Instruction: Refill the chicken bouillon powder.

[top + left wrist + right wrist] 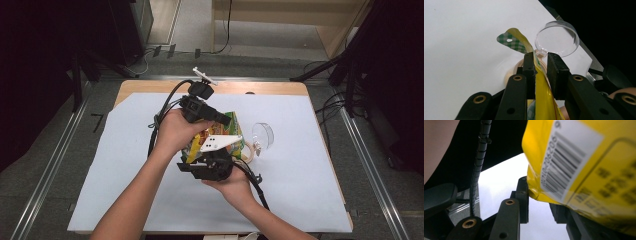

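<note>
Jaws of the left gripper (541, 72) are pinched on the top edge of a yellow snack bag (544, 97), the film running up between the two black pads and curling over into a green-checked flap. Right gripper (540, 202) sits under the same bag: one pad touches the yellow corner beside the barcode label (567, 162), the other is hidden behind the bag, so it looks like a grip on the bag's lower edge, though I can't see the far pad. From the high view, both hands hold the bag (231, 131) up over the middle of the table (125, 190), left gripper (225, 120) above, right gripper (200, 167) below. Just beyond the bag, towards the table's right edge, a clear round lid (263, 134) stands tilted on a pale wooden base (248, 159).
</note>
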Action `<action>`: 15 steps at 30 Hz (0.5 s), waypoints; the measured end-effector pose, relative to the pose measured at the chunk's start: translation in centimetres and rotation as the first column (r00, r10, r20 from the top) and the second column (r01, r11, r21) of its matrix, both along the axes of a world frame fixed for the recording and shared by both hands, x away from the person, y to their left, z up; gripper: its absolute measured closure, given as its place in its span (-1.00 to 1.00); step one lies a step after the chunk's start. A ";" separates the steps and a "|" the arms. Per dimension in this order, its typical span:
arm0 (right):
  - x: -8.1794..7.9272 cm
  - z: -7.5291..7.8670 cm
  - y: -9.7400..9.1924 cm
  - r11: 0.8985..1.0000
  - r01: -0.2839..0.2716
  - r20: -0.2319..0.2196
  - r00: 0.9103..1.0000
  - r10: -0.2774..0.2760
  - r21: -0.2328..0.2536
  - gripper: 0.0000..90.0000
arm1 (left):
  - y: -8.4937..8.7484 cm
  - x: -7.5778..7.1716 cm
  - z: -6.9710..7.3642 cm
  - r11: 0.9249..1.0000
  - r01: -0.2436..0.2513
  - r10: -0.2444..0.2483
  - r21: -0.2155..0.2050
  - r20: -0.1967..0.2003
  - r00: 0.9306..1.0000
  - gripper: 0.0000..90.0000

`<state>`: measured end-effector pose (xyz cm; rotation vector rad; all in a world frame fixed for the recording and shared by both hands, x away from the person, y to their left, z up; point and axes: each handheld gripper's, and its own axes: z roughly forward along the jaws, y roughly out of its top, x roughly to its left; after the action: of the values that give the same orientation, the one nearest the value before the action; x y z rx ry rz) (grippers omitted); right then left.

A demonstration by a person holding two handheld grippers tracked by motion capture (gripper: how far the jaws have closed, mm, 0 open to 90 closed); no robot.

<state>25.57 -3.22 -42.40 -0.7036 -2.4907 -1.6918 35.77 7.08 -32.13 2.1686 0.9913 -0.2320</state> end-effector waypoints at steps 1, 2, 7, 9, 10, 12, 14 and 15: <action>0.0 0.0 0.0 1.000 0.000 0.002 1.000 0.000 0.000 0.62 | 0.0 0.0 0.0 1.000 0.000 0.000 -0.001 0.000 1.000 0.72; 0.0 0.0 0.0 1.000 0.001 0.005 1.000 -0.001 0.000 0.62 | 0.0 0.0 0.0 1.000 0.001 -0.001 -0.002 0.003 1.000 0.72; 0.1 -0.1 -0.1 1.000 0.003 0.007 1.000 -0.003 -0.009 0.62 | -0.2 -0.2 0.0 1.000 0.004 -0.004 0.007 0.018 1.000 0.72; 0.1 -0.2 -0.2 1.000 0.003 0.008 1.000 -0.003 -0.008 0.62 | -0.3 -0.3 0.0 1.000 0.005 -0.005 0.005 0.019 1.000 0.72; 0.1 -0.2 -0.2 1.000 0.003 0.006 1.000 -0.003 -0.008 0.63 | -0.3 -0.3 -0.1 1.000 0.006 -0.006 0.005 0.018 1.000 0.72; 0.1 -0.2 -0.2 1.000 0.003 0.005 1.000 -0.003 -0.008 0.62 | -0.3 -0.3 -0.1 1.000 0.005 -0.005 0.006 0.017 1.000 0.72; 0.0 -0.2 -0.2 1.000 0.003 0.005 1.000 -0.003 -0.007 0.63 | -0.3 -0.3 0.0 1.000 0.007 -0.007 0.006 0.019 1.000 0.72; 0.0 -0.2 -0.2 1.000 0.003 0.006 1.000 -0.003 -0.008 0.63 | -0.4 -0.3 0.0 1.000 0.007 -0.007 0.008 0.021 1.000 0.72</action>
<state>25.61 -3.42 -42.59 -0.7045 -2.5027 -1.6888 35.50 6.73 -32.15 2.1776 0.9744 -0.2080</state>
